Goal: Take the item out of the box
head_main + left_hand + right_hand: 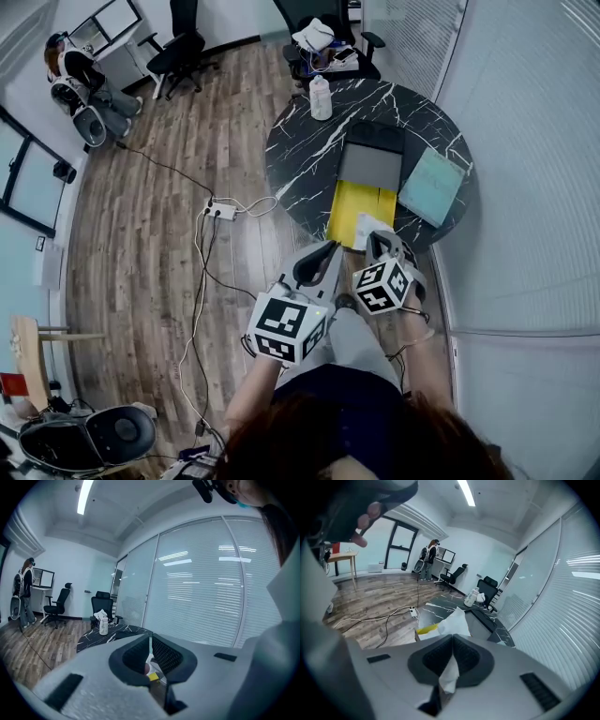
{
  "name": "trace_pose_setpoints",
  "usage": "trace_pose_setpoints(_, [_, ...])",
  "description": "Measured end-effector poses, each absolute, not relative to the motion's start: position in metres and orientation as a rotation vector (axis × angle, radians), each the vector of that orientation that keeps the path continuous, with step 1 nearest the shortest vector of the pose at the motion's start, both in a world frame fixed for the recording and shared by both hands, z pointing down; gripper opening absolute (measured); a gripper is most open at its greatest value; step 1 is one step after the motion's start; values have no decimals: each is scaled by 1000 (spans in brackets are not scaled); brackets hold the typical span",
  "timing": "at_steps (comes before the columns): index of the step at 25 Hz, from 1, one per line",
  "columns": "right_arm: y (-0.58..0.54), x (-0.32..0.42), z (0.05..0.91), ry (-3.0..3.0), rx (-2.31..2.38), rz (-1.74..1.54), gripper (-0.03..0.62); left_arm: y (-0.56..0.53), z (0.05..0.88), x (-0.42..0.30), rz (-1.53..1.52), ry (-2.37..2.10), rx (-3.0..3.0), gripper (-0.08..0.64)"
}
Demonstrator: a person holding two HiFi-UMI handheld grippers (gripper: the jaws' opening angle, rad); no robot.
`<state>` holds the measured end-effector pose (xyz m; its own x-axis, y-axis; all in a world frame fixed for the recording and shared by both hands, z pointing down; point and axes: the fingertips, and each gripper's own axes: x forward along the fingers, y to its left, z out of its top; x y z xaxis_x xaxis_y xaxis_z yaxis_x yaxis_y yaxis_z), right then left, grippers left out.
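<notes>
On the round black marble table (300,159), an open yellow box (354,211) sits at the near edge. Right gripper (452,641) jaws are clamped on the white crumpled paper item (451,624) at the box's near end. Left gripper (150,644) jaws are together, empty. Wood plank floor (150,244) on the left, glass wall with blinds (525,187) on the right.

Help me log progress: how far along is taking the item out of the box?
Done: the right gripper is shut on the white item. In hand: it is held at the yellow box; whether clear, I cannot tell. Left: set it down outside. The left gripper is shut, empty.
</notes>
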<state>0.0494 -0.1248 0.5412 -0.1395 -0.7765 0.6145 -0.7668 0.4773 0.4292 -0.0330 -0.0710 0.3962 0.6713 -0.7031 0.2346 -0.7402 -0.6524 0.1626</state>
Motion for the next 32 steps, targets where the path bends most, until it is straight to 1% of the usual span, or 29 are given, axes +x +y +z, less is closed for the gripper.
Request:
trace_pose_setpoints(22, [-43, 39, 454, -1961, 1512, -149, 25, 11, 363, -51, 121, -1188, 2730, 29])
trace_pose_setpoints(32, [0, 36, 400, -2055, 1613, -156, 25, 41, 339, -51, 83, -1188, 2790, 29])
